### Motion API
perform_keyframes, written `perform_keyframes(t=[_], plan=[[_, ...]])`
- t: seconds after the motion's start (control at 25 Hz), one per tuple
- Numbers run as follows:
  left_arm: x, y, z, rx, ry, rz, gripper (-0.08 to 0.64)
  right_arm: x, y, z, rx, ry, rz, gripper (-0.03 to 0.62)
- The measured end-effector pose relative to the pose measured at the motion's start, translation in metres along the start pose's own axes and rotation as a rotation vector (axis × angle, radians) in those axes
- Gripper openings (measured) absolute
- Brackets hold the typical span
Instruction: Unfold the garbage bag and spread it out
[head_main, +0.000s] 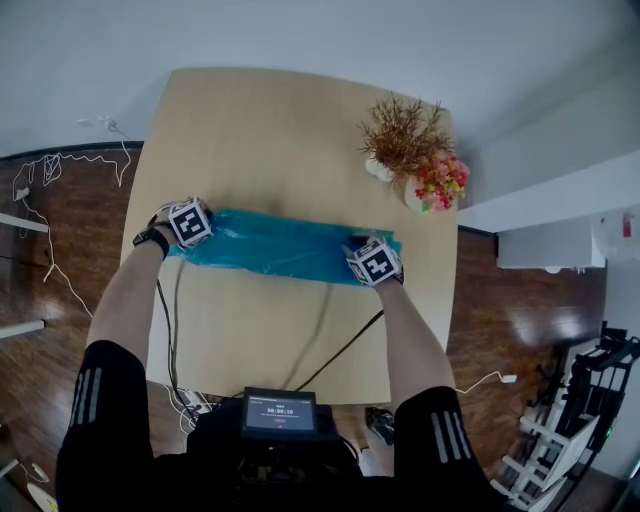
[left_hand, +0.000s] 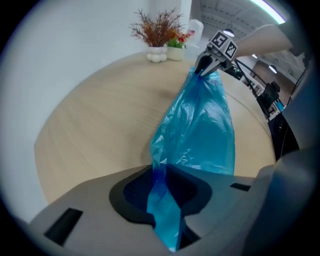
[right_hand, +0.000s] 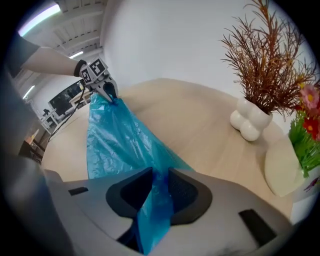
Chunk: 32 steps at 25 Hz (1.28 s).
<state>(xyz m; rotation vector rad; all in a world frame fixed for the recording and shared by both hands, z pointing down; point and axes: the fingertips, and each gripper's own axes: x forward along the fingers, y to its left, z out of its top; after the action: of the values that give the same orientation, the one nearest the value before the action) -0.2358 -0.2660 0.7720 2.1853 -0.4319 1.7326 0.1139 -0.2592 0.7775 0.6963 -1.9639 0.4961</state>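
Note:
A blue garbage bag (head_main: 280, 245) stretches as a long, partly folded band across the middle of the wooden table (head_main: 260, 120). My left gripper (head_main: 190, 222) is shut on its left end, and my right gripper (head_main: 372, 262) is shut on its right end. In the left gripper view the blue film (left_hand: 200, 130) runs from between my left gripper's pads (left_hand: 162, 195) up to the right gripper (left_hand: 207, 62). The right gripper view mirrors this. There the bag (right_hand: 117, 140) is pinched in my right gripper (right_hand: 156, 192) and reaches to the left gripper (right_hand: 107, 91). The bag hangs slightly above the tabletop between them.
A white vase of dried brown twigs (head_main: 400, 135) and a white pot of colourful flowers (head_main: 438, 185) stand at the table's far right corner. Black cables (head_main: 340, 350) run over the near table edge. White furniture (head_main: 550, 245) stands to the right, on dark wood floor.

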Motion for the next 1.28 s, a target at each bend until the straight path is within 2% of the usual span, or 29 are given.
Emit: perform_keyframes(t=[0.08, 0.16, 0.44, 0.48, 0.68, 0.84, 1.0, 1.08, 1.16, 1.28], plan=[[0.006, -0.005, 0.003, 0.045, -0.036, 0.013, 0.055, -0.006, 0.006, 0.006, -0.025, -0.020, -0.012, 0.106], [0.005, -0.008, 0.009, 0.096, -0.067, 0.056, 0.037, -0.013, 0.003, 0.009, -0.040, -0.039, -0.043, 0.102], [-0.044, -0.011, 0.033, 0.189, -0.221, 0.283, 0.016, -0.050, -0.003, 0.023, -0.052, -0.162, -0.132, 0.098], [-0.050, -0.014, 0.034, 0.220, -0.231, 0.319, 0.014, -0.057, 0.000, 0.024, -0.059, -0.180, -0.133, 0.120], [-0.083, -0.033, 0.040, 0.450, -0.236, 0.515, 0.005, -0.100, 0.018, 0.043, -0.177, -0.291, -0.156, 0.230], [-0.104, -0.054, 0.042, 0.589, -0.231, 0.636, 0.003, -0.140, 0.026, 0.063, -0.295, -0.354, -0.230, 0.235], [-0.112, -0.076, 0.041, 0.686, -0.216, 0.704, 0.002, -0.176, 0.035, 0.086, -0.341, -0.410, -0.285, 0.254], [-0.112, -0.085, 0.038, 0.710, -0.214, 0.723, 0.002, -0.187, 0.043, 0.094, -0.349, -0.431, -0.281, 0.256], [-0.113, -0.095, 0.038, 0.733, -0.221, 0.734, 0.000, -0.187, 0.055, 0.098, -0.378, -0.428, -0.238, 0.299], [-0.115, -0.114, 0.039, 0.754, -0.246, 0.745, 0.000, -0.159, 0.076, 0.092, -0.493, -0.339, -0.142, 0.305]])
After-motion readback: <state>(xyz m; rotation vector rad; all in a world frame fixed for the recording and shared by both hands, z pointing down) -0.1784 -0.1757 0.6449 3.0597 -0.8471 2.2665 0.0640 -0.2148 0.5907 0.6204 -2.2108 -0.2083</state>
